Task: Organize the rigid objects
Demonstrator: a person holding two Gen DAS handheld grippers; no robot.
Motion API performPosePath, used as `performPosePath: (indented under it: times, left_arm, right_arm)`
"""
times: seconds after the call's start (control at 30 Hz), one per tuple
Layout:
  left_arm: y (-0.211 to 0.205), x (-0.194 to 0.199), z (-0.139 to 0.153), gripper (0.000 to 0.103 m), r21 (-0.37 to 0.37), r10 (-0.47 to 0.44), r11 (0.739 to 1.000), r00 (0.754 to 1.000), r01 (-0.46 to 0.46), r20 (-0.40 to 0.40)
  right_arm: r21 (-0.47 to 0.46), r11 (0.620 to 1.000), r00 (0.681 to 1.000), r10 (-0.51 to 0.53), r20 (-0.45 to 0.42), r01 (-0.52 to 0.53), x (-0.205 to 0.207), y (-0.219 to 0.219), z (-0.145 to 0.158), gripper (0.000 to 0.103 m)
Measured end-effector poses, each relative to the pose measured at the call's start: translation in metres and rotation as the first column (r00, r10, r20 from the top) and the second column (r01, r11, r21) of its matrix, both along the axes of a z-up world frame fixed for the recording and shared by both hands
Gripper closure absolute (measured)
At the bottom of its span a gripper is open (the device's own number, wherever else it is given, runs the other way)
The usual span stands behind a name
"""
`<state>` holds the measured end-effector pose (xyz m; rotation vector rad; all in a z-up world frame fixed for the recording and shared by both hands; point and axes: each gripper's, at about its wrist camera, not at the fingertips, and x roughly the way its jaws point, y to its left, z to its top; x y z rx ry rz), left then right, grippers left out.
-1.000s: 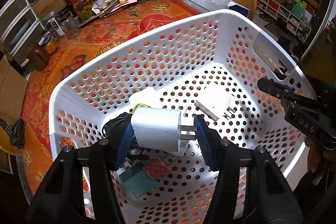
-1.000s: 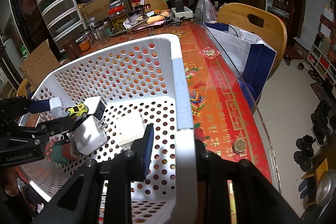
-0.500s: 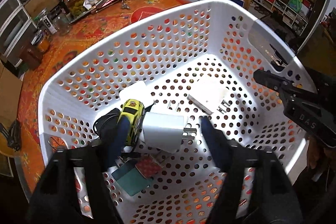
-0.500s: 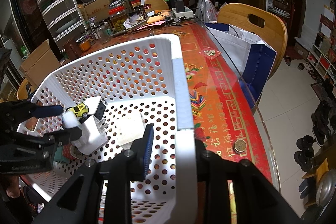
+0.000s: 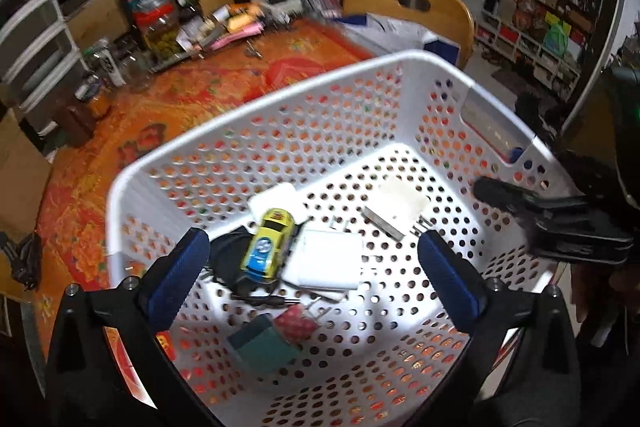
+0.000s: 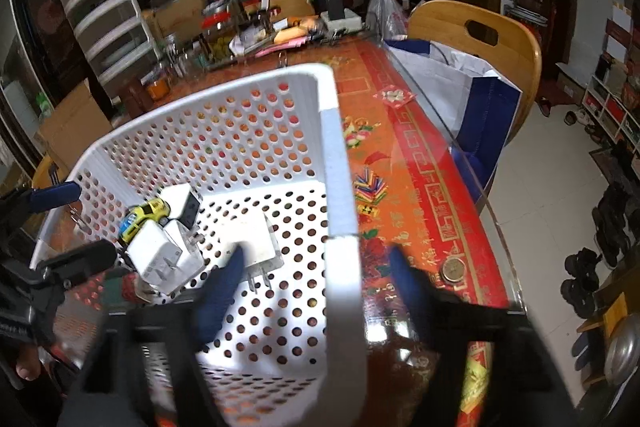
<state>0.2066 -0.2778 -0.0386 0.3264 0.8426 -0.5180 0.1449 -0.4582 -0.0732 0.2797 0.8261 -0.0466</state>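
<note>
Now, in the left wrist view, the left gripper (image 5: 312,263) has just been opening and its blue pads stand wide apart over the white basket (image 5: 256,115), gripping nothing. The white charger (image 5: 326,259) lies free on the basket floor at the centre of the frame, touching the yellow toy car (image 5: 269,245) on its left. A second white plug (image 5: 396,207) rests to the upper right, apart from both, and a small teal box (image 5: 264,345) lies lower down beside a reddish scrap. At the right edge the right gripper (image 5: 560,219) reaches in over the rim.

In the right wrist view, the right gripper (image 6: 316,275) has also just been opening — its pads now straddle the basket's near rim (image 6: 340,211) without pinching it, one inside and one outside. The charger (image 6: 164,259) and the toy car (image 6: 144,217) sit at the middle left, the second plug (image 6: 252,239) just beyond the inner pad. The red tablecloth (image 6: 420,167) fills the right half, and the left gripper (image 6: 52,227) shows at the far left edge.

With neither gripper holding it, the basket looks free to slide or tip if a finger catches the rim on withdrawal — the inner pad seems closest. The loose pile could also shift, and the upturned prongs might snag a pad.
</note>
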Motion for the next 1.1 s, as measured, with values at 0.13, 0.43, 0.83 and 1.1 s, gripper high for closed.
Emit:
performPosePath:
  times: [0.13, 0.43, 0.83, 1.1]
  left_arm:
    - [0.025, -0.021, 0.02, 0.0, -0.055, 0.025, 0.998, 0.996, -0.02, 0.09]
    - [0.122, -0.092, 0.066, 0.0, -0.208, 0.192, 0.968, 0.948, -0.14, 0.255]
    - [0.218, -0.225, 0.069, 0.0, -0.286, 0.277, 0.941, 0.896, -0.18, 0.348]
    - [0.189, -0.239, 0.052, 0.0, -0.245, 0.227, 0.959, 0.909, -0.145, 0.351]
  right_arm:
    - [-0.002, 0.996, 0.987, -0.093, 0.128, 0.094, -0.034, -0.006, 0.023, 0.0]
    - [-0.06, 0.971, 0.93, -0.202, 0.307, 0.231, -0.122, 0.061, 0.061, 0.0]
    - [-0.176, 0.978, 0.913, -0.033, 0.406, 0.114, -0.222, 0.167, 0.087, 0.0]
    - [-0.175, 0.982, 0.926, 0.004, 0.378, 0.068, -0.233, 0.175, 0.084, 0.0]
